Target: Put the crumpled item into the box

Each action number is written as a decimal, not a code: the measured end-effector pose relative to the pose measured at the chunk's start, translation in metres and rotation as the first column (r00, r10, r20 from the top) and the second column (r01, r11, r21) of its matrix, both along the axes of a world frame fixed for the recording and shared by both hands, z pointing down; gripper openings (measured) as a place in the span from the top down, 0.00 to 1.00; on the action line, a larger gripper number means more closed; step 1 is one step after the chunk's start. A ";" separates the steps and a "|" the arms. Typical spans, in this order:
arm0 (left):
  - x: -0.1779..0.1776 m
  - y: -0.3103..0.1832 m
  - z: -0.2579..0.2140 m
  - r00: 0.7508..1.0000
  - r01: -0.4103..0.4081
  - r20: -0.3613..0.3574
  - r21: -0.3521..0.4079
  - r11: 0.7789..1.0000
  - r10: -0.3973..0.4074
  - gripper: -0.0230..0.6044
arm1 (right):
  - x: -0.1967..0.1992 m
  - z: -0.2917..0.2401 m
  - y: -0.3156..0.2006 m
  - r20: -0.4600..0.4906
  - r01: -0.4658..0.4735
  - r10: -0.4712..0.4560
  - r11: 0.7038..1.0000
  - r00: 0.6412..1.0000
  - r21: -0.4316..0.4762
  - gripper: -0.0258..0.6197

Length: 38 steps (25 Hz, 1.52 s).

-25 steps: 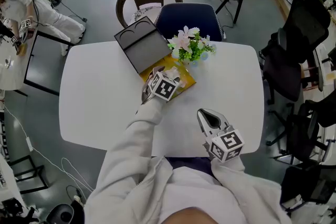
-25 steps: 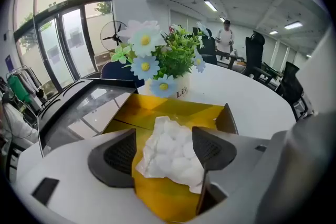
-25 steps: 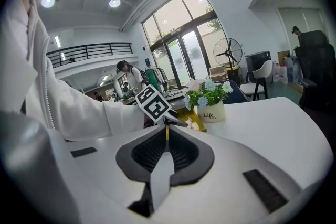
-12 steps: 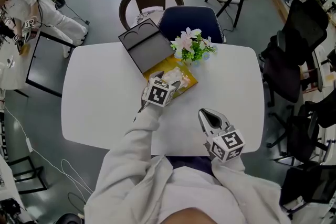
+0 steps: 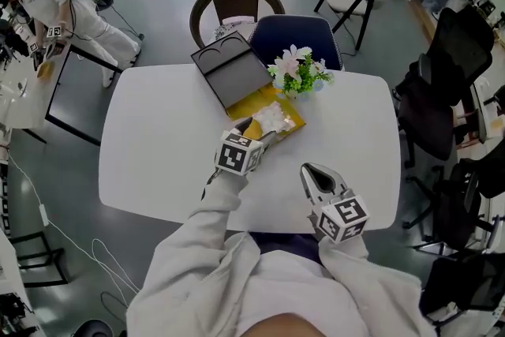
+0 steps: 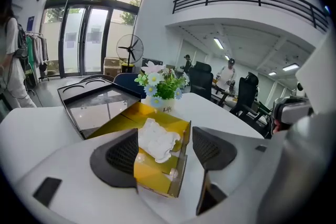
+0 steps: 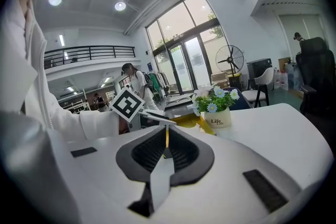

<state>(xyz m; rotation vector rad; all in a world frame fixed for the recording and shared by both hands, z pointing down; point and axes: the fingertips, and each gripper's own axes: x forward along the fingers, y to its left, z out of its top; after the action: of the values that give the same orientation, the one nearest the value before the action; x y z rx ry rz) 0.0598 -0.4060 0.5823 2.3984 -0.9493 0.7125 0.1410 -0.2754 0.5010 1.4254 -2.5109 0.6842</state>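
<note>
We work at a white table point(image 5: 158, 162) on a grey floor, with a blue chair point(image 5: 288, 31) and a wicker chair point(image 5: 229, 4) at its far edge. The crumpled item point(image 6: 157, 139) lies inside the yellow box point(image 6: 152, 171), near the far edge beside a black lid point(image 5: 237, 75). The flower pot point(image 7: 218, 122) reads "Life". Our left gripper point(image 6: 163, 152) is spread and empty, just short of the box. Our right gripper point(image 7: 165, 152) is closed on nothing at the near edge.
</note>
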 end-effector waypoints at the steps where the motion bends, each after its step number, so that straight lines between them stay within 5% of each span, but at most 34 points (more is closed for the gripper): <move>1: -0.002 0.002 -0.004 1.000 0.005 -0.010 0.008 1.000 -0.005 0.43 | -0.001 -0.001 0.000 0.000 0.001 -0.001 1.000 1.000 0.004 0.90; 14: -0.024 0.046 -0.077 0.978 0.003 -0.206 0.150 0.989 0.028 0.44 | -0.013 -0.012 0.000 -0.004 0.016 -0.016 0.999 1.000 0.035 0.90; 20: -0.037 0.066 -0.109 0.949 0.032 -0.313 0.236 0.971 0.045 0.57 | -0.018 -0.019 -0.003 -0.003 0.019 -0.019 0.998 1.000 0.058 0.90; 25: -0.047 0.087 -0.123 0.947 0.024 -0.310 0.319 0.948 0.081 0.63 | -0.019 -0.026 -0.005 -0.005 0.013 -0.013 0.997 1.000 0.074 0.90; 31: -0.057 0.103 -0.126 0.943 0.052 -0.326 0.340 0.939 0.066 0.87 | -0.015 -0.032 -0.005 -0.011 -0.012 0.013 0.993 1.000 0.114 0.90; 38: -0.058 0.110 -0.132 0.951 0.062 -0.305 0.375 0.925 0.060 0.94 | -0.006 -0.047 -0.003 -0.014 -0.059 0.063 0.981 0.998 0.182 0.90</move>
<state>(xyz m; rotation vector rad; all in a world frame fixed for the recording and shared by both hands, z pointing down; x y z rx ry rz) 0.0014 -0.2964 0.4501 2.7346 -1.0251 0.1377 0.1353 -0.2787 0.4537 1.5662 -2.5806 0.4572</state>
